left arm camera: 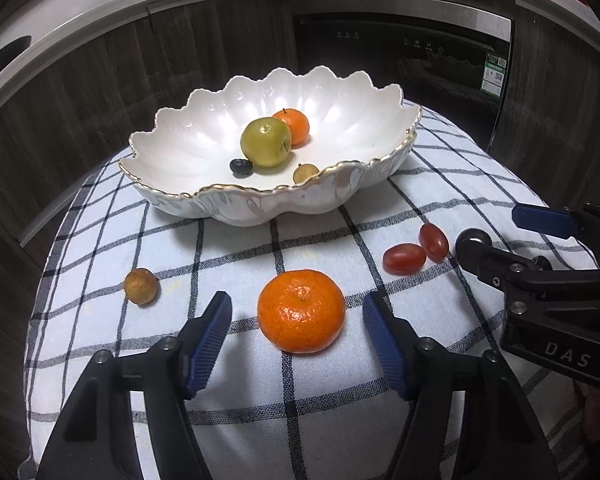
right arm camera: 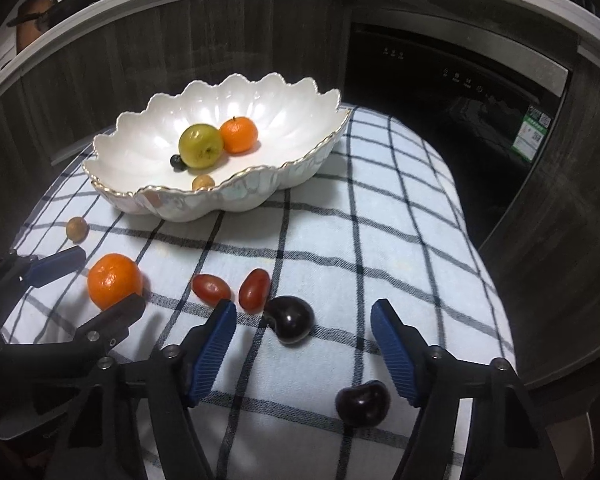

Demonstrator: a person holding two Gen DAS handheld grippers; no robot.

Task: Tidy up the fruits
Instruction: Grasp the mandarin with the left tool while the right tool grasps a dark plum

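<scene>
A white scalloped gold-rimmed ceramic bowl point(left arm camera: 203, 196) sits at the far side of the checked-cloth bench point(left arm camera: 440, 184), holding a green apple point(left arm camera: 265, 142), an orange mandarin point(left arm camera: 293, 126) behind it, a dark grape point(left arm camera: 241, 167) and a brown longan point(left arm camera: 304, 173). Nearer lie a second orange mandarin point(left arm camera: 302, 311), a brown longan point(left arm camera: 141, 286) to its left and two red grape tomatoes point(left arm camera: 404, 258) to its right.

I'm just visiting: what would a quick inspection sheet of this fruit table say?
Surface: white cloth with dark checks, wrinkled.
Job's things: scalloped white gold-rimmed bowl holds green apple, small mandarin, dark berry, brown longan. On the cloth: large mandarin, loose longan, two red grape tomatoes, two dark cherries.
Clutter: nothing seen.
Grippers: left gripper open around large mandarin; right gripper open.
Cables: nothing seen.
Surroundings: dark wood cabinets, built-in black appliance.
</scene>
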